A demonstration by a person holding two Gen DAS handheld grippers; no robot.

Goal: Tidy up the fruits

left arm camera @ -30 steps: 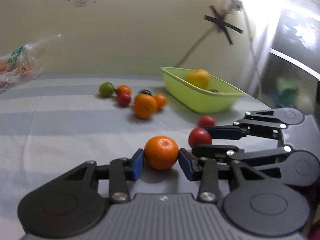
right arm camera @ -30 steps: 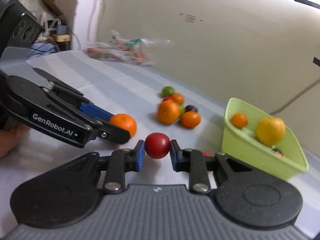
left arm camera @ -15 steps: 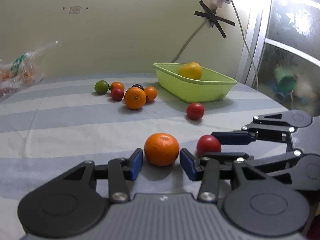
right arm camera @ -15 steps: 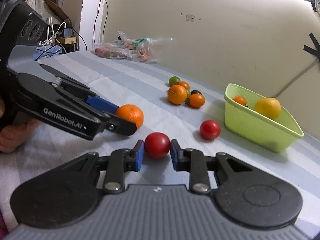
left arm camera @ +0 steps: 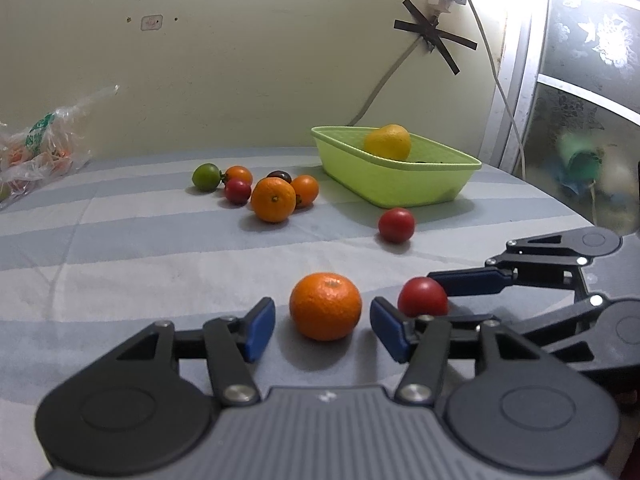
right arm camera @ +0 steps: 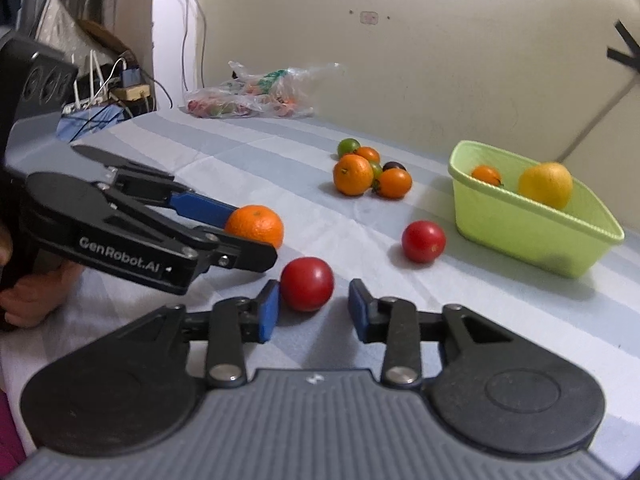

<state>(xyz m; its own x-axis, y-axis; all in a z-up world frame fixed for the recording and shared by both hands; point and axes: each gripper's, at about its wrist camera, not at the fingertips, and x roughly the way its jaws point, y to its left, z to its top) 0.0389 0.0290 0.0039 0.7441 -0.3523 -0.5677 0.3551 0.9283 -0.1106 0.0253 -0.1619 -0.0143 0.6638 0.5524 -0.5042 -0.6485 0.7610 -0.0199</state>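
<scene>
Two grippers, both spread wide, not gripping yet: left gripper [left arm camera: 322,326] straddles the mandarin [left arm camera: 325,306], right gripper [right arm camera: 313,310] straddles the red tomato [right arm camera: 307,284], both fruits resting near the table's front edge. Next, imo, squeeze w/o rolling them, then carry to the green basket [right arm camera: 520,220] by the far right edge. Another tomato [right arm camera: 423,241] sits in the way, and your grippers are crowding each other.

Striped desk [left arm camera: 120,248] carrying loose fruit, a basket and a bag.

A mandarin [left arm camera: 325,306] rests between the open left claw [left arm camera: 322,325] pads; a red tomato [right arm camera: 307,284] sits against the right claw's [right arm camera: 313,312] left pad. Ahead of both claws lie a second tomato [left arm camera: 396,225], a fruit cluster [left arm camera: 264,190], a green basket [left arm camera: 394,188] ahead-right, and a plastic bag [right arm camera: 256,94] far ahead-left.
</scene>
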